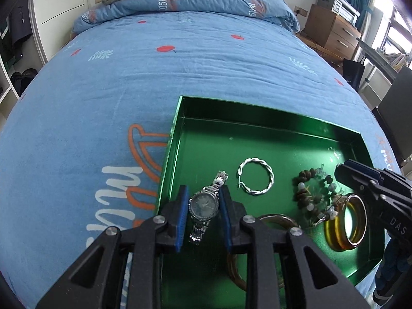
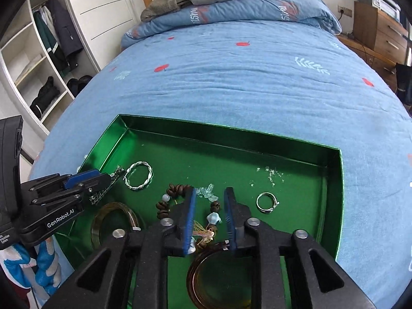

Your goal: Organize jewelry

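Left gripper (image 1: 202, 211) straddles the silver wristwatch (image 1: 204, 206) on the green tray (image 1: 177, 128); jaws partly open, pads just beside the case, contact not certain. Right gripper (image 2: 209, 215) stands part-open over the beaded bracelet (image 2: 190, 206), gripping nothing. Twisted silver bangle (image 1: 255, 176), amber bangle (image 1: 346, 222) and small ring (image 2: 267, 202) already lie in the tray. Judged well advanced; final arranging remains.
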Tool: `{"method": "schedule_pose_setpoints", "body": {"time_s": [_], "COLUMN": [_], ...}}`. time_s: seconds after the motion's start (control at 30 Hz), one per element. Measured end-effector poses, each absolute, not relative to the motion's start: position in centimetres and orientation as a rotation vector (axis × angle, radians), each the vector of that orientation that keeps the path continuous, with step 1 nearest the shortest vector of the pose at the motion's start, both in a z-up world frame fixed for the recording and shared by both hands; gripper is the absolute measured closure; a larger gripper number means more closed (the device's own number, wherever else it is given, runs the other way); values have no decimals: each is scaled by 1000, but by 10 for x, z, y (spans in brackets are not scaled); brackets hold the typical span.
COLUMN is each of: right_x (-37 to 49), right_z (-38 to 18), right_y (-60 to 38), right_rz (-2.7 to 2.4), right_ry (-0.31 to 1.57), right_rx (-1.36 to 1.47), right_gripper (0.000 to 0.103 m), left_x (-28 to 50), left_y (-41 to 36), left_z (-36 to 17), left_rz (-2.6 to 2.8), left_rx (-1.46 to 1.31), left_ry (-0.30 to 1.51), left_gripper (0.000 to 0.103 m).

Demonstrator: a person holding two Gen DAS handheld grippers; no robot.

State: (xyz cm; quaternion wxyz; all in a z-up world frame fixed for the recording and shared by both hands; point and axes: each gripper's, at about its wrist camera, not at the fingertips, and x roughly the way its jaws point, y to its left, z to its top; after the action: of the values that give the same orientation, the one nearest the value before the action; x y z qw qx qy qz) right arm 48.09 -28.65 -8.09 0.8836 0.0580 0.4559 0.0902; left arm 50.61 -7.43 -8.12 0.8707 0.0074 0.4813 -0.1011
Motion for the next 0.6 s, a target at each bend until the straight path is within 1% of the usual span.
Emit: {"method": "schedule_pose_setpoints", "body": {"time_s": [0.07, 0.13, 0.23, 0.33, 0.37, 0.43, 0.6], "right_x": [474, 462, 434, 401, 388, 362, 293], "right_z": [-71, -58, -36, -14, -7, 7, 31], "right_y": [-288, -287, -285, -283, -282, -279, -268], "right_rz": [191, 183, 189, 212, 230, 267, 336], "right_ry": [926, 898, 849, 801, 785, 758, 711], "right_rx": [124, 99, 74, 88, 101, 117, 140], "right_gripper": [74, 69, 64, 62, 61, 55, 50], "left_x": [501, 493, 474, 443, 431, 405, 337], "left_y": [-71, -68, -61, -54, -52, -47, -35], "left_z": [-71, -59, -38, -16, -9, 4, 29], "left_rz": [-211, -205, -197, -186, -180, -166, -125], "left_rx": [11, 10, 3, 1, 6, 20, 26], "left_ry": [995, 978, 947, 907, 894, 868, 821], "left_gripper": [80, 80, 78, 73, 72, 71, 70]}}
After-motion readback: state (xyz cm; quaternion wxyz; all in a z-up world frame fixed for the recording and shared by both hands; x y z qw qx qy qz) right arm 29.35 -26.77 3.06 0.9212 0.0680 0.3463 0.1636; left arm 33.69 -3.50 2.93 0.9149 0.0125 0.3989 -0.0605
